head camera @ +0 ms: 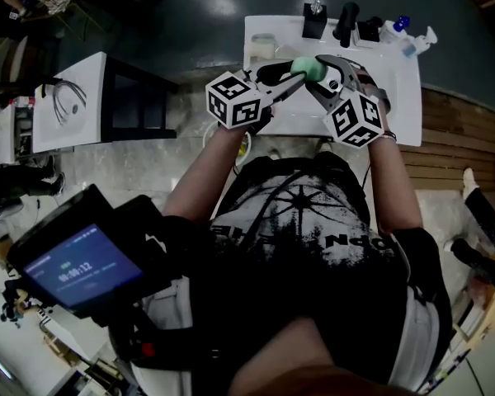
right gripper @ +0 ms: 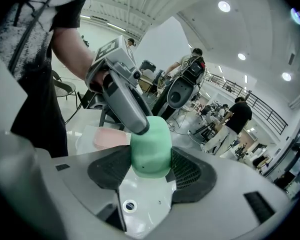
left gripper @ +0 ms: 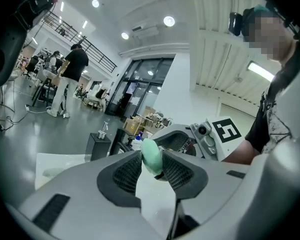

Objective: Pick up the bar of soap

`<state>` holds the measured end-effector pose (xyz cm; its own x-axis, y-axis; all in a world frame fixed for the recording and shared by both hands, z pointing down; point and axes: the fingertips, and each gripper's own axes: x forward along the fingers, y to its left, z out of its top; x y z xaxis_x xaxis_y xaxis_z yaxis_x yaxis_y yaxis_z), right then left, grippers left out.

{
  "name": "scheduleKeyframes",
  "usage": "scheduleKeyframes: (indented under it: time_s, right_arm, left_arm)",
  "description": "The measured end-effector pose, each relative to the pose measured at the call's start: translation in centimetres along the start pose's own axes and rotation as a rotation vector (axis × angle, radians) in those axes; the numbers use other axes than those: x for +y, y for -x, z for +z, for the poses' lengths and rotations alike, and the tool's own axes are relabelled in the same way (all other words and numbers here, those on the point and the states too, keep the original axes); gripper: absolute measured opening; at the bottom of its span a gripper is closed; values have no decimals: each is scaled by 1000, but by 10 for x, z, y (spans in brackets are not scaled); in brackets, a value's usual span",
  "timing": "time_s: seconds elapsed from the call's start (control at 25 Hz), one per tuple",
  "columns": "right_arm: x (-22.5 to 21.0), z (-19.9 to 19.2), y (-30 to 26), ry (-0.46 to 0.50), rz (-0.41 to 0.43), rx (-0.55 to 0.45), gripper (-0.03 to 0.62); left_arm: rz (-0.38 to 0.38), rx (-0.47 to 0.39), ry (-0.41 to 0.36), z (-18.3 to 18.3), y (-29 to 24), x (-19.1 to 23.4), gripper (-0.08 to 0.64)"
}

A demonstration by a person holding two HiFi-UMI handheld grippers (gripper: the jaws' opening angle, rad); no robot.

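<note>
Soap is held from 2 sides at once: the left gripper [left gripper: 152, 163] has its jaws closed on the thin edge of the green bar of soap [head camera: 311, 66], while the right gripper [right gripper: 150, 168] clamps across its broad width. The bar sits between both pairs of jaws, clear above the white tabletop [head camera: 396, 97], which I judge to be a handover or a steadier lift.

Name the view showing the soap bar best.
Right gripper view: the soap bar sits central, broad face on, between the jaws. Left gripper view shows its thin edge; head view, a small patch.
</note>
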<state>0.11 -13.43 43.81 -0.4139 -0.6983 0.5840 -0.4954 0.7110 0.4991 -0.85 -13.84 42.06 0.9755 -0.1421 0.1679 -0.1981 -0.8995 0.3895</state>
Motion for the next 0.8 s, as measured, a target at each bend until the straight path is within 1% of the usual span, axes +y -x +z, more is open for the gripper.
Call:
scheduleKeyframes:
  time_s: [0.36,0.68,0.8]
  right_arm:
    - [-25,-75,41,-53,-56,68,261]
    - [-42,-135,89,-120,-129,150,259]
    - [-45,-152,111,-142,-153,177,260]
  left_arm:
    - [-98,44,0,-10,-84,-27,138]
    - [-214,87,-9,-15,-154,-64,138]
    - [-255,103,-15,-15,-175,-81,138]
